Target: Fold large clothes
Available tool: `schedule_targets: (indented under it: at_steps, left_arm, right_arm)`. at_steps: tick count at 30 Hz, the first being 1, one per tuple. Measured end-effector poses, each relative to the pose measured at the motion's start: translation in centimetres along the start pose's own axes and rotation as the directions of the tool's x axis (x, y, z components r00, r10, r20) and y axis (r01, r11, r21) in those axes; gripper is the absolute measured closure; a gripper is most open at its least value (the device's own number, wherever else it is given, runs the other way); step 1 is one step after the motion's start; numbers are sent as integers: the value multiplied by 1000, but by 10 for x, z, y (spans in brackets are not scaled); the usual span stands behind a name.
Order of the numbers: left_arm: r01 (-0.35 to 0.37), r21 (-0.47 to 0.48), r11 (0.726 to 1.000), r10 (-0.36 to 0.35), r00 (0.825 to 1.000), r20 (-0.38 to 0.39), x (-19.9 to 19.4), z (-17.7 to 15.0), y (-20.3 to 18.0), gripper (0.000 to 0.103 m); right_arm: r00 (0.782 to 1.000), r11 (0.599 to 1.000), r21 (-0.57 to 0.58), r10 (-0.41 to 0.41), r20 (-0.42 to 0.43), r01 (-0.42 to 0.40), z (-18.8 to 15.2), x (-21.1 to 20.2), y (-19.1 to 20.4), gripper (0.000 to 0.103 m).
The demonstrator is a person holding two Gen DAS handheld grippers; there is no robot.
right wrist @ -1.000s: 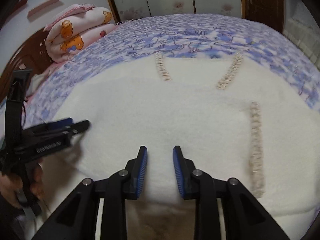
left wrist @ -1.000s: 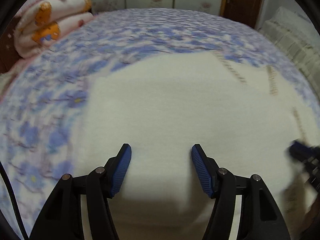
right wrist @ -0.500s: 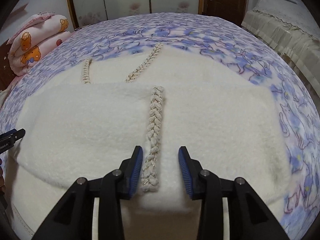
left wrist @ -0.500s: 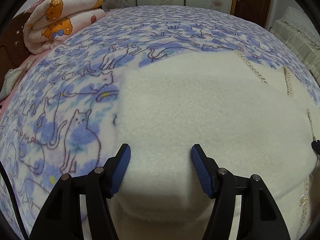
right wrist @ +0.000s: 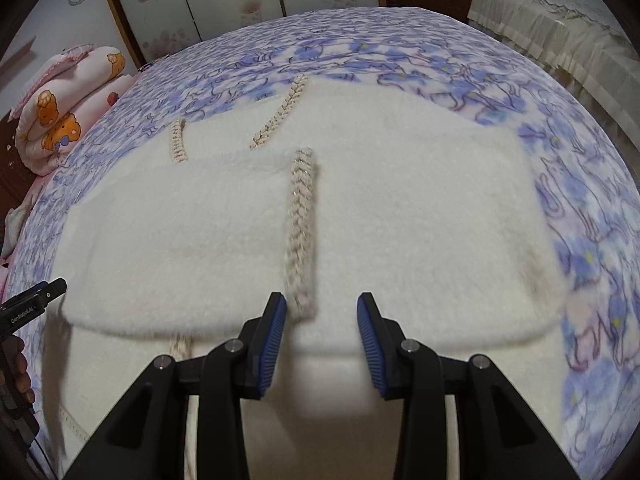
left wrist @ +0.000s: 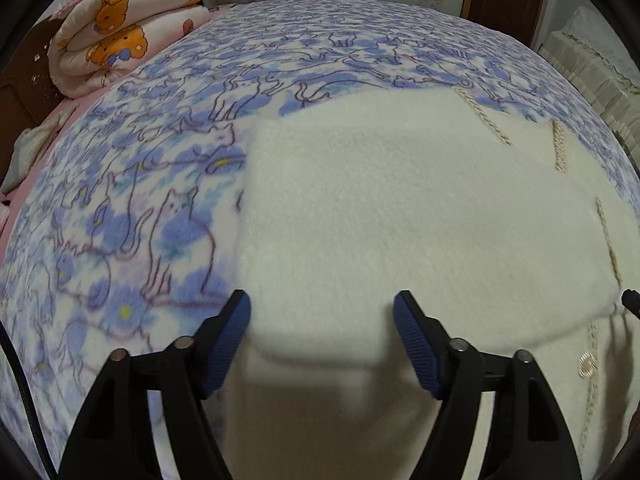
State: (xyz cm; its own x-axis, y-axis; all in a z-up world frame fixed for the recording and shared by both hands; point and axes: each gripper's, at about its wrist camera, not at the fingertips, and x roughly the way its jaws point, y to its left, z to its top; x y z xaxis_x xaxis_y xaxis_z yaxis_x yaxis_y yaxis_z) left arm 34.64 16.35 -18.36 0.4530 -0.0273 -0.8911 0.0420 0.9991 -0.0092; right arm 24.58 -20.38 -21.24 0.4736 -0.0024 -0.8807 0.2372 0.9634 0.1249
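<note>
Fleece cream garment [left wrist: 400,216] folded on cat-print bedspread [left wrist: 132,208], rolled quilt [left wrist: 116,44] at 10 o'clock, left gripper [left wrist: 322,320] jaws wide apart, empty, right gripper [right wrist: 322,320] jaws moderately apart, empty, braided trim [right wrist: 301,224] at 12 o'clock of it.

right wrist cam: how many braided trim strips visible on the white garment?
3, maybe more hidden under folds: a long one on the top layer ahead of the right tool; a diagonal one farther back; a short one back left.

Two close forward wrist views, shared garment [left wrist: 400,220].
</note>
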Motion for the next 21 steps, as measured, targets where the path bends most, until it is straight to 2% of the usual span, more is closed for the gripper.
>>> schedule_targets:
  at_steps: [5,12,21]
  left_arm:
    - [31,-52,998,-32,999,-21,-34,-37,1,28]
    - [44,-57,997,-43,999,32,-100,-96,1,28]
    - [75,-147,986,-66,995,69,-175,-165,36,28]
  right_arm:
    - [1000,999,35,3,1,-3,-32,-35,-12,66]
    - [999,999,41,10,53,-12,-67,-100,-21,66]
    - [992,997,-72,21,124,-12,-107,-184,-18,66]
